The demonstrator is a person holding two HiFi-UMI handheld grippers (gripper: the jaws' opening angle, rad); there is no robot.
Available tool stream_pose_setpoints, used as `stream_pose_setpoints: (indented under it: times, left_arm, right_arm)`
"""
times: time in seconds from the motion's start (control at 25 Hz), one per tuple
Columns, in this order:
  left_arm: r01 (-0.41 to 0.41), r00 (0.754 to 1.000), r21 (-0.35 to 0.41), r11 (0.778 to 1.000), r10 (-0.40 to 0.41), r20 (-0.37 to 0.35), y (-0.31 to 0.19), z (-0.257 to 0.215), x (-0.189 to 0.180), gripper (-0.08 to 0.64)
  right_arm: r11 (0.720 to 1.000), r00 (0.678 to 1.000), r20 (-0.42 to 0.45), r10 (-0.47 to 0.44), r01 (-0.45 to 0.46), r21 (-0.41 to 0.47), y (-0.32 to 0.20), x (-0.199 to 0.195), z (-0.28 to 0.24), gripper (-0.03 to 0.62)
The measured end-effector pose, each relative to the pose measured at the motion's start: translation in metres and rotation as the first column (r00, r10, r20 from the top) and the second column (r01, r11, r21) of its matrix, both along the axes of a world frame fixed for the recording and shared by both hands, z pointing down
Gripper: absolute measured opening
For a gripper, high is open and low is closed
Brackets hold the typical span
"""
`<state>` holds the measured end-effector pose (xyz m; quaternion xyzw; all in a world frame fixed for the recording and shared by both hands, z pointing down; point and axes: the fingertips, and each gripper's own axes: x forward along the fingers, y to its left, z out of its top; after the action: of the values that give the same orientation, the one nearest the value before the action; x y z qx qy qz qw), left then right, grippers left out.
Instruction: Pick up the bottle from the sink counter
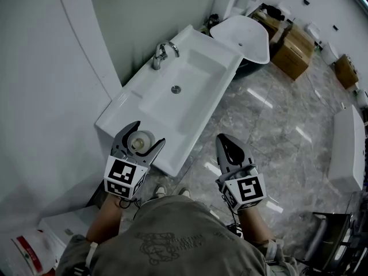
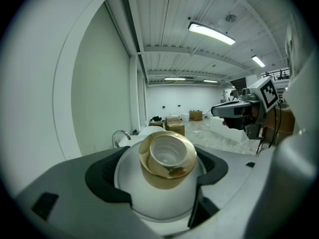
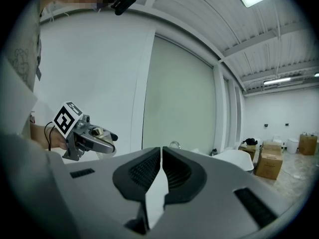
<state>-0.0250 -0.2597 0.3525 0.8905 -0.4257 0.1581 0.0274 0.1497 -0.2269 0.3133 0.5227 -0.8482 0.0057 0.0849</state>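
Observation:
A white bottle (image 1: 140, 142) with a gold collar and a white cap sits between the jaws of my left gripper (image 1: 138, 142), which is shut on it over the near end of the white sink counter (image 1: 118, 111). In the left gripper view the bottle (image 2: 167, 176) fills the middle, with the black pads pressed on both its sides. My right gripper (image 1: 231, 148) hangs over the floor to the right of the counter, jaws shut with nothing in them. In the right gripper view my right gripper (image 3: 162, 168) shows its pads together, and the left gripper (image 3: 92, 136) with the bottle is off at the left.
The sink basin (image 1: 184, 85) with a chrome faucet (image 1: 161, 53) takes up the counter's middle. A white tub (image 1: 244, 36) stands beyond it, with cardboard boxes (image 1: 293, 50) at the back right. The floor (image 1: 276, 114) is glossy grey stone. A white wall (image 1: 40, 79) lies at the left.

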Motion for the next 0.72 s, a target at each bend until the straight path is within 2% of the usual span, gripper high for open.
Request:
stream_pose_setpoints:
  times: [0.72]
  left_arm:
    - [-0.002,1.000,-0.044,0.999,0.002,0.005,-0.010,0.010,0.007,0.350]
  right_arm:
    - [1.000,0.999,0.039,0.019,-0.018,-0.025,-0.011,0.015,0.010,0.035]
